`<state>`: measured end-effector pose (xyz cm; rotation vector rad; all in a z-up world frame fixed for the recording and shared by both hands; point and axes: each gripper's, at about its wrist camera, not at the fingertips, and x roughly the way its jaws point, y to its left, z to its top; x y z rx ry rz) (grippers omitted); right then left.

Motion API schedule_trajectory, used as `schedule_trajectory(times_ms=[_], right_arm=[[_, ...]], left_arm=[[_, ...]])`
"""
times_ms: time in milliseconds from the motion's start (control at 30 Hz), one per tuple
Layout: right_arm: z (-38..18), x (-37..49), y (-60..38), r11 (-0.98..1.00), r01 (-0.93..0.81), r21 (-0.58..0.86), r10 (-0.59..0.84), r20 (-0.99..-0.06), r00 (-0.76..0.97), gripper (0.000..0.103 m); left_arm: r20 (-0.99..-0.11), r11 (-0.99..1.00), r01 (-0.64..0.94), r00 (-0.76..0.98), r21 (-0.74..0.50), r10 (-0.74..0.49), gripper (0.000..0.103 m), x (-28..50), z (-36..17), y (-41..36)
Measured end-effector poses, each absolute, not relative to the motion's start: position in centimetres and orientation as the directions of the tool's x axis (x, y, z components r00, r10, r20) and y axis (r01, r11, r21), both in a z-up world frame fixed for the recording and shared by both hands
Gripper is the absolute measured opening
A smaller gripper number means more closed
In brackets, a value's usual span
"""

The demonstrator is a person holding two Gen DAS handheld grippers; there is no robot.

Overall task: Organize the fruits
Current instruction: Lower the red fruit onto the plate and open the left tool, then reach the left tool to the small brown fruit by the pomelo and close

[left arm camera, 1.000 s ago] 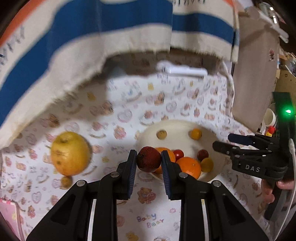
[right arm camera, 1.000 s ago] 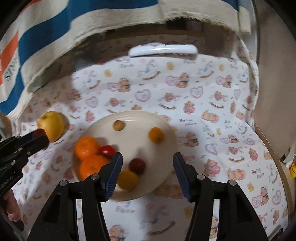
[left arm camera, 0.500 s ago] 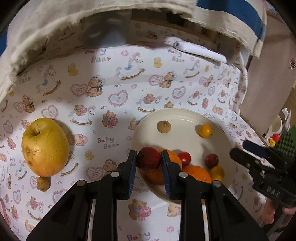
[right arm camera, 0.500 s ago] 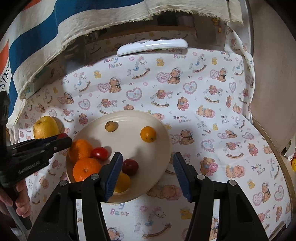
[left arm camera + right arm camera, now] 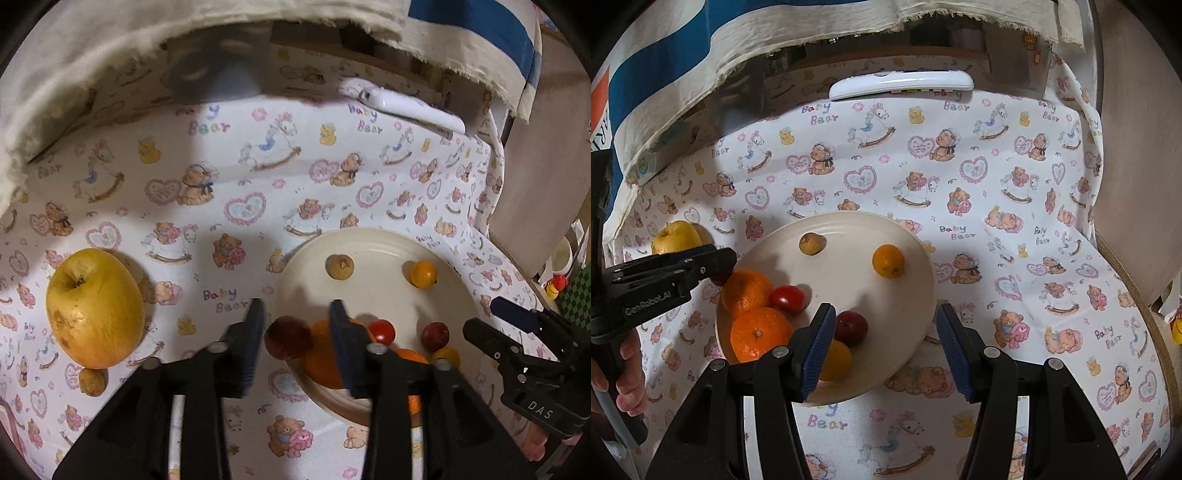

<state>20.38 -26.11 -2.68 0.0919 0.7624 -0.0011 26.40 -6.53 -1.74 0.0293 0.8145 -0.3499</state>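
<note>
Dark red fruit (image 5: 287,342), round with no clear long axis, sits at the plate's (image 5: 448,302) near-left rim between the jaws of the left tool (image 5: 295,328), which are opening, pads clear of it. Right tool (image 5: 884,347) hovers released over the plate's near edge, gripping nothing.

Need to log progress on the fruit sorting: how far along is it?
Mostly done: two oranges, tomato and small fruits sit on the plate. In hand: left gripper is opening around a dark red fruit at the plate's edge. Left: yellow apple and a small brown fruit on the cloth.
</note>
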Motion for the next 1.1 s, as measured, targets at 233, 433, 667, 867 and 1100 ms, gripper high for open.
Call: schedule_trajectory(times_ms=[233, 433, 667, 867, 1100], right_arm=[[-2.7, 20.4, -26.0, 0.996, 0.033, 0.081, 0.033, -0.69, 0.723, 0.058], [-2.6, 20.2, -25.6, 0.997, 0.019, 0.077, 0.039, -0.683, 0.73, 0.058], [-2.7, 20.2, -25.3, 0.997, 0.009, 0.073, 0.044, -0.685, 0.727, 0.058], [-2.8, 20.2, -25.0, 0.998, 0.003, 0.07, 0.046, -0.68, 0.732, 0.058], [-2.3, 19.9, -25.1, 0.997, 0.0, 0.083, 0.053, -0.642, 0.765, 0.058]], left_arm=[[-0.675, 0.946, 0.3, 0.674, -0.124, -0.302, 0.063, 25.8, -0.4, -5.4], [-0.636, 0.954, 0.274, 0.716, -0.123, -0.288, 0.079, 24.4, 0.9, -3.4], [-0.625, 0.973, 0.224, 0.752, -0.056, -0.21, 0.08, 23.1, 1.0, -0.8], [-0.604, 0.985, 0.169, 0.782, -0.028, -0.151, 0.08, 21.4, 0.7, 2.2], [-0.59, 0.989, 0.1, 0.794, -0.108, -0.145, 0.08, 21.8, 0.2, 6.2]])
